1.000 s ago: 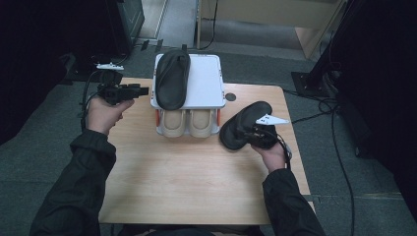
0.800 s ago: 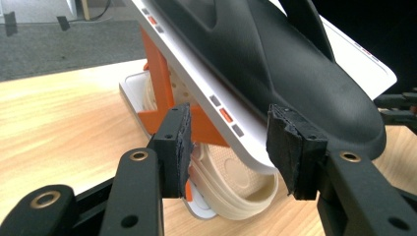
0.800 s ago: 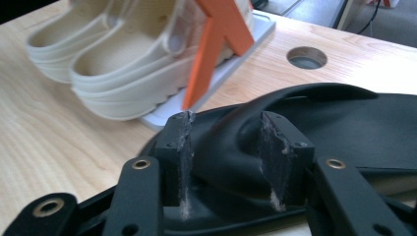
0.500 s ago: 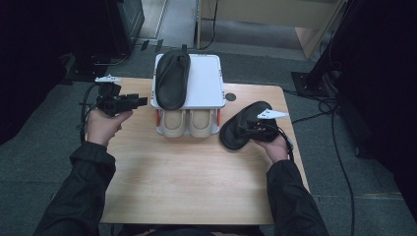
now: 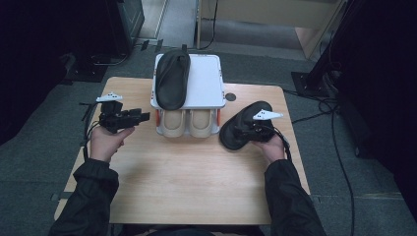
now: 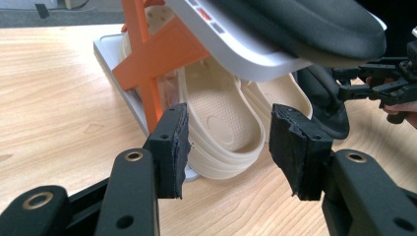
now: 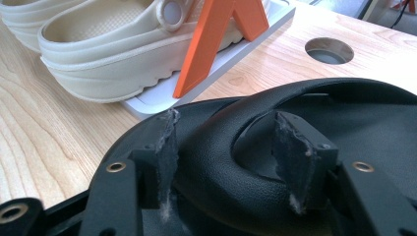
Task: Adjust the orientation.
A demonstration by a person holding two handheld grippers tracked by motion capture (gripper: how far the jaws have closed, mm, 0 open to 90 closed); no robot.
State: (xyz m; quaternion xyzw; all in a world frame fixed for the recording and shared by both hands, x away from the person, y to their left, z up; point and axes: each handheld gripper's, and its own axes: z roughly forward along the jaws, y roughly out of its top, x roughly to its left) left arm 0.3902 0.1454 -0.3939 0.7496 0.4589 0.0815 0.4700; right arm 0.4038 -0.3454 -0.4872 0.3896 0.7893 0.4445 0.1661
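Okay, my right gripper (image 5: 244, 132) sits over the black slipper (image 5: 235, 133) lying on the table (image 5: 196, 187) right of the shoe rack (image 5: 206, 86); its jaws straddle the slipper's strap, spread, pads not pressing. My left gripper (image 5: 142, 117) has just been opening, nothing between its jaws, facing 2 beige clogs (image 6: 221, 118) under the shelf.

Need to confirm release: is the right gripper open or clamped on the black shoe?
Open. The right gripper straddles the black shoe strap; jaws have just been opening, pads standing off it.
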